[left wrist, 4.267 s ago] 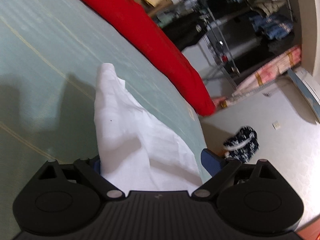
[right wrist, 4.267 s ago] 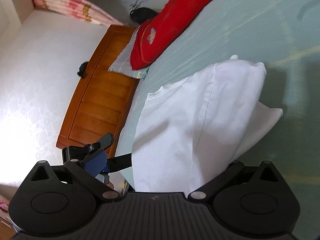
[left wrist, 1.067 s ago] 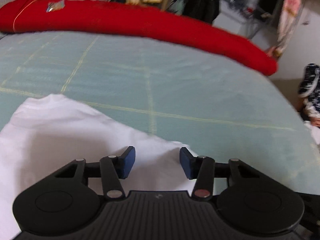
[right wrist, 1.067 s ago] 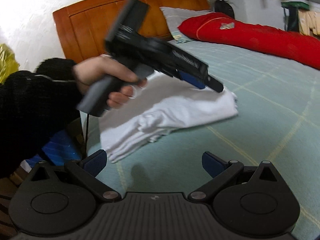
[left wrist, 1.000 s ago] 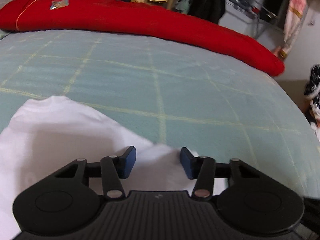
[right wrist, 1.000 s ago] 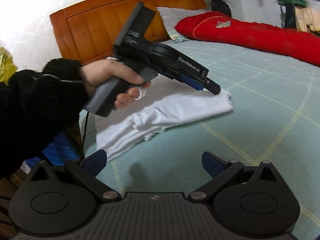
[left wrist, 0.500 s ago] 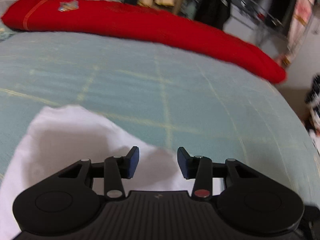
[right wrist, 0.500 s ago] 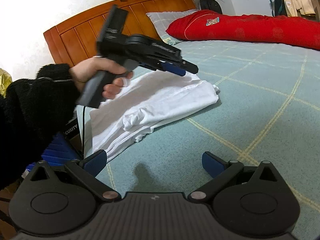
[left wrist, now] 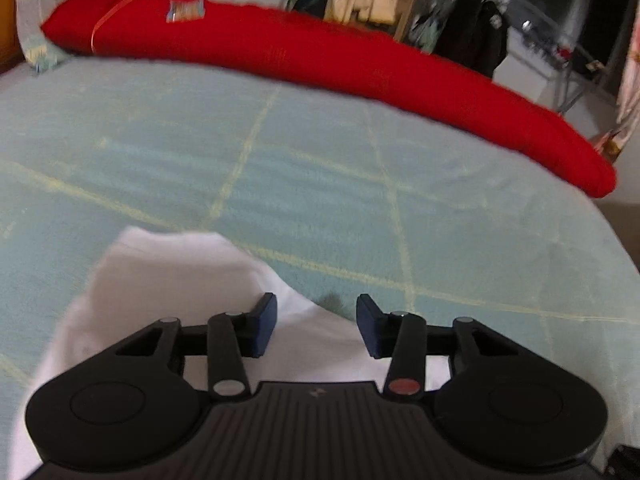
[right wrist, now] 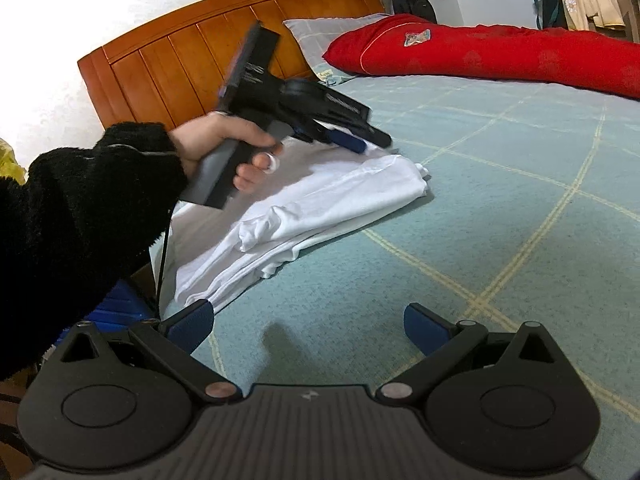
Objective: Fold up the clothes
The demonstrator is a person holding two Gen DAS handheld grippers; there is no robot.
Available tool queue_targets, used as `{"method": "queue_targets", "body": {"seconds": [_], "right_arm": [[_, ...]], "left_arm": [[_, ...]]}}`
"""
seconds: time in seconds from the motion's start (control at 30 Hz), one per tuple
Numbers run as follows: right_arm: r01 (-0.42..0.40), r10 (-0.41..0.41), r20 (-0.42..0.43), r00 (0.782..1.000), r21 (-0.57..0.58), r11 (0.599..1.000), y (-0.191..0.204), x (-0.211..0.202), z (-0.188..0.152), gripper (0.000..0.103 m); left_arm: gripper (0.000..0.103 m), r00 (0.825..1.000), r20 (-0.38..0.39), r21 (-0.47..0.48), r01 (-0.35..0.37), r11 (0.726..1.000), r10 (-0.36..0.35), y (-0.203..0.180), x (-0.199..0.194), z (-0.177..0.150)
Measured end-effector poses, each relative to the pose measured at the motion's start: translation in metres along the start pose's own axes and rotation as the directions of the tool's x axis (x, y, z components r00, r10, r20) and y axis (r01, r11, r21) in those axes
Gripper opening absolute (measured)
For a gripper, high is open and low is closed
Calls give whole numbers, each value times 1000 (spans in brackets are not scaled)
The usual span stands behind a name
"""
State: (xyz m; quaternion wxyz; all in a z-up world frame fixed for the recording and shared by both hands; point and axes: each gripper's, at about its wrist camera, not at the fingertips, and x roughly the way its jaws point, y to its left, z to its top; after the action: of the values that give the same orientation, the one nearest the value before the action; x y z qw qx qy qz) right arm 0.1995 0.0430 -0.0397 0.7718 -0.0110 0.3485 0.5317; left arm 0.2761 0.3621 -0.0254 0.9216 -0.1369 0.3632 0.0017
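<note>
Left fingers (left wrist: 316,322): partly apart, just been opening, empty, above the shirt's (right wrist: 320,200) far edge.
Right fingers (right wrist: 306,326): wide apart, empty, over bare bed (right wrist: 500,208).
Shirt: white, roughly folded, near the bed's left edge.
Next, likely: pinch one layered edge squarely, fold over, press flat.

Green checked bedspread (right wrist: 500,200), red bolster (left wrist: 320,60), wooden headboard (right wrist: 180,60), white wall (right wrist: 100,4), clothes rack (left wrist: 460,20)
</note>
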Motion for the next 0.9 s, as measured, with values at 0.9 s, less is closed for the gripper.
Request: {"method": "queue_targets", "body": {"seconds": [0.9], "right_arm": [[-11,11,6,1000,27,1000,13,1,9,103]], "left_arm": [[61,994,-44,-78,-108,991,105,69,-81,-29]]}}
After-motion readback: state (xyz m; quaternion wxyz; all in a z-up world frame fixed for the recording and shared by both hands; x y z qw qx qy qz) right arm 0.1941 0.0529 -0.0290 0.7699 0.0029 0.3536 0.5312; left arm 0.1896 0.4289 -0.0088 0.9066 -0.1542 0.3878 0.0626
